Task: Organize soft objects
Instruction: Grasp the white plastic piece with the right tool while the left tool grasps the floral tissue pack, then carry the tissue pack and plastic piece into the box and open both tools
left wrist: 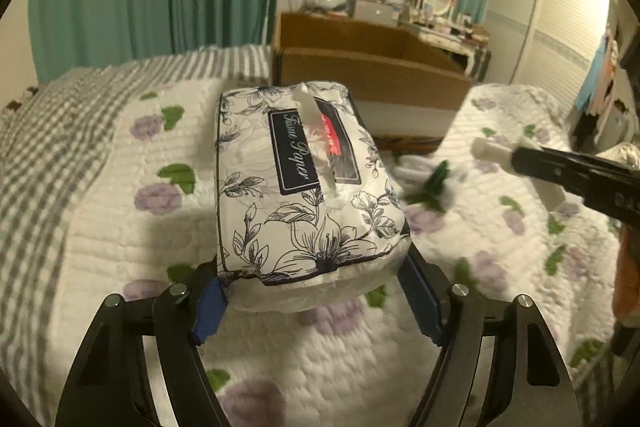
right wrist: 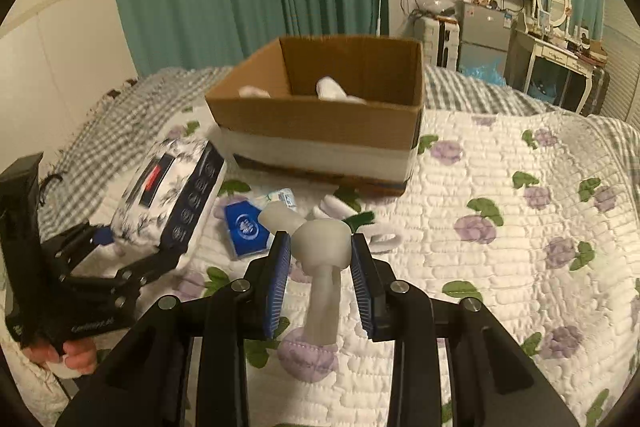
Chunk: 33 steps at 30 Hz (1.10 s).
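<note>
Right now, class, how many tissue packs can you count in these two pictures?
2. The floral tissue pack is held in the left gripper; a small blue tissue pack lies on the quilt. Others may sit hidden in the cardboard box.

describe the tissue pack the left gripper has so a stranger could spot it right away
Start at the open cardboard box on the floral quilt; just left of its front corner, the left gripper holds a soft tissue pack lifted between its jaws. Unlike the small blue packet lying flat on the quilt nearby, it is large, white with dark line-drawn flowers and a navy "Tissue Paper" label.
</note>
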Available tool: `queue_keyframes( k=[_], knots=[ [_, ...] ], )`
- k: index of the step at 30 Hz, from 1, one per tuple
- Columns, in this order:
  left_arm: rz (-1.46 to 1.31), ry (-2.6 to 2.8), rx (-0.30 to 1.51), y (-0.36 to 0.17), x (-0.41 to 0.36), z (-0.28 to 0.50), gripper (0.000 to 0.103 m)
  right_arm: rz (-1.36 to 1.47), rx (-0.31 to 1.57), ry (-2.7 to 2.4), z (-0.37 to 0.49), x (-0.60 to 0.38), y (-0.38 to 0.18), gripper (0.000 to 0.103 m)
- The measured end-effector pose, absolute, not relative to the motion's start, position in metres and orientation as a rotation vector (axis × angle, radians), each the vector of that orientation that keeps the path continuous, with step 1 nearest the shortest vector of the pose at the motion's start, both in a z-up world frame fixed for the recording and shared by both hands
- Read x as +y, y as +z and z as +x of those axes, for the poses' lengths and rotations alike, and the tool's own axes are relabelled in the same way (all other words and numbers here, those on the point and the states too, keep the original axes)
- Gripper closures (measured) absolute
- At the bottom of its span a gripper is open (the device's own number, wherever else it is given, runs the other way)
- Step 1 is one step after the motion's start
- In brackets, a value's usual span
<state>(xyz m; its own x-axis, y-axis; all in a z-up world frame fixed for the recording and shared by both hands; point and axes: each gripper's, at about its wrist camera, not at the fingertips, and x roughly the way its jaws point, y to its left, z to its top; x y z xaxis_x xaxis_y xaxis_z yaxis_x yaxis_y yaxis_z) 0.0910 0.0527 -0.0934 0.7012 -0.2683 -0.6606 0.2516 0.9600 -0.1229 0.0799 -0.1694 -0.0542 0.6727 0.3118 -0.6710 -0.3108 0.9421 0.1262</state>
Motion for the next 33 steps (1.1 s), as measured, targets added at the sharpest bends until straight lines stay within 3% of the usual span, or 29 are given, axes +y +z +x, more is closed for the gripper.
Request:
queue_keyframes(
  k=[10,19,26,33],
  knots=[
    [0.071,-0.305,0.613,-0.018,0.031,0.069,0.028,-0.002,0.63,0.383,0.078,-0.177,0.012,0.073],
    [0.082,-0.317,0.537,0.037,0.005,0.135,0.028,-0.061,0.538,0.38,0.143,-0.176,0.069,0.073],
    [0.131,-0.299,0.561,0.033,-0.02,0.221,0.028,-0.04,0.581,0.386,0.23,-0.166,0.06,0.073],
    [0.165,-0.296,0.648,-0.017,-0.03,0.276,0.026,0.017,0.682,0.375,0.306,-0.164,0.009,0.073]
  ],
)
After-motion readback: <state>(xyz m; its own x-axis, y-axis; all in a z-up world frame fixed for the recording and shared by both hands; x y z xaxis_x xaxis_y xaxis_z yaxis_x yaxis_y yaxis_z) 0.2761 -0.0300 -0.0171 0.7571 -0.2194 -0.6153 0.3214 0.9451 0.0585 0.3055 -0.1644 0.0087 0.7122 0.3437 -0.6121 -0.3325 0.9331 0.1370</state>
